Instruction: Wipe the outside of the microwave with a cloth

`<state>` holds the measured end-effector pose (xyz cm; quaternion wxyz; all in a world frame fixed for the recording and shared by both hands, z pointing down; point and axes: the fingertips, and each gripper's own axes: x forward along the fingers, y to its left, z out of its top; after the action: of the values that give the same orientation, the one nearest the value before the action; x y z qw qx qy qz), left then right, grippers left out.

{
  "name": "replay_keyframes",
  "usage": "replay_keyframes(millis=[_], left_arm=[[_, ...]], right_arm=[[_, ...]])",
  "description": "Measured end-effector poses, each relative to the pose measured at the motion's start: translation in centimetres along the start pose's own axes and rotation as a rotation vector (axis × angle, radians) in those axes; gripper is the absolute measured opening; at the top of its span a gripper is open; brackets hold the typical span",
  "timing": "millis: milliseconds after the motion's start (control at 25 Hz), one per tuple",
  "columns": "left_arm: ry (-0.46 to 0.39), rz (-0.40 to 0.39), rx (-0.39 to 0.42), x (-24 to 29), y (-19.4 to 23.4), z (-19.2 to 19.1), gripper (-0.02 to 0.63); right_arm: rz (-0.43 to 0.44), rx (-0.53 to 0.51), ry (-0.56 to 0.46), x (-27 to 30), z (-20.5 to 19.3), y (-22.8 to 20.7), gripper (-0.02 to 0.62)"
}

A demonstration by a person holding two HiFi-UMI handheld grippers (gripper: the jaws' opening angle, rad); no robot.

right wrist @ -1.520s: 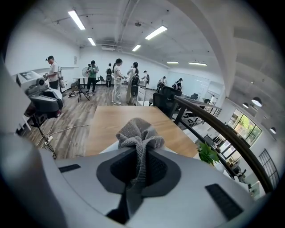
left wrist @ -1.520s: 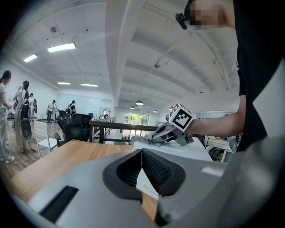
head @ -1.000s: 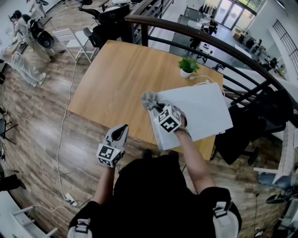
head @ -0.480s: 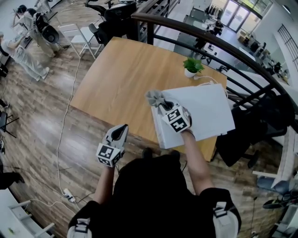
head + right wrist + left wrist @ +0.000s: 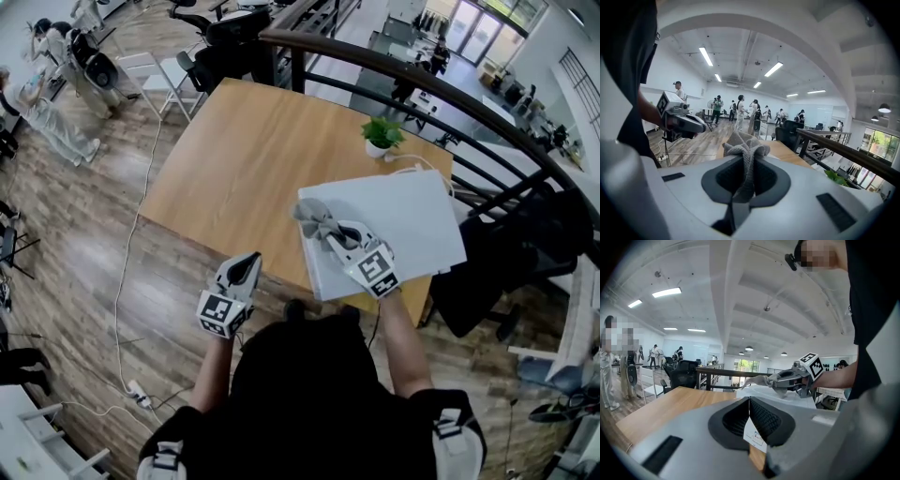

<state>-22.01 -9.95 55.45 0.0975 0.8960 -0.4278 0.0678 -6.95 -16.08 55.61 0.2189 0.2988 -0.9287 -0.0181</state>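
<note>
The white microwave (image 5: 408, 220) stands at the right end of the wooden table (image 5: 239, 159); I look down on its top. My right gripper (image 5: 339, 234) is shut on a grey cloth (image 5: 317, 220) that lies on the microwave's top near its left edge. In the right gripper view the cloth (image 5: 745, 150) bunches up between the jaws of the right gripper (image 5: 745, 166). My left gripper (image 5: 247, 269) is shut with nothing in it, held off the table's near edge, left of the microwave. The left gripper view looks past the left gripper (image 5: 749, 411) to the cloth (image 5: 757, 379) on the microwave (image 5: 787, 398).
A small potted plant (image 5: 380, 134) sits behind the microwave, with a white cord beside it. A dark railing (image 5: 441, 89) curves behind the table. A black chair (image 5: 511, 258) stands right of the microwave. A cable (image 5: 131, 262) runs over the floor; people stand far left.
My right gripper has drawn the cloth from the microwave top's far left corner toward me along the left edge. The left gripper has stayed put.
</note>
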Motion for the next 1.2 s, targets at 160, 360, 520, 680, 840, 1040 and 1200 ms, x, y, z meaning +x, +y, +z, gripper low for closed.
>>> replay_keyframes(millis=[160,360,520,680,840,1040,1200], left_arm=[[0.011,0.008,-0.003,0.6,-1.0,0.0,0.003],[0.013,0.021,-0.011,1.6,-2.5,0.3,0.003],[0.013,0.021,-0.013,2.6,-4.1,0.5,0.003],[0.008,0.017,-0.005,3.9,-6.1,1.1,0.003],[0.016,0.017,0.004,4.9,-8.3,1.2,0.003],[0.024,0.02,0.022,5.9,-11.2,1.4,0.003],[0.037,0.042,0.02,6.3,-12.8,1.2,0.003]], right_arm=[[-0.041,0.076,-0.044,-4.3,-1.4,-0.4,0.025],[-0.088,0.191,-0.054,-8.7,-4.6,-2.2,0.026],[-0.082,0.2,-0.075,-10.1,-4.8,-3.1,0.026],[-0.054,0.175,-0.119,-11.2,-3.9,-3.8,0.025],[-0.033,0.166,-0.131,-12.9,-4.4,-4.0,0.025],[-0.024,0.178,-0.111,-14.8,-6.1,-4.4,0.025],[0.024,0.14,-0.104,-15.5,-6.5,-3.9,0.025]])
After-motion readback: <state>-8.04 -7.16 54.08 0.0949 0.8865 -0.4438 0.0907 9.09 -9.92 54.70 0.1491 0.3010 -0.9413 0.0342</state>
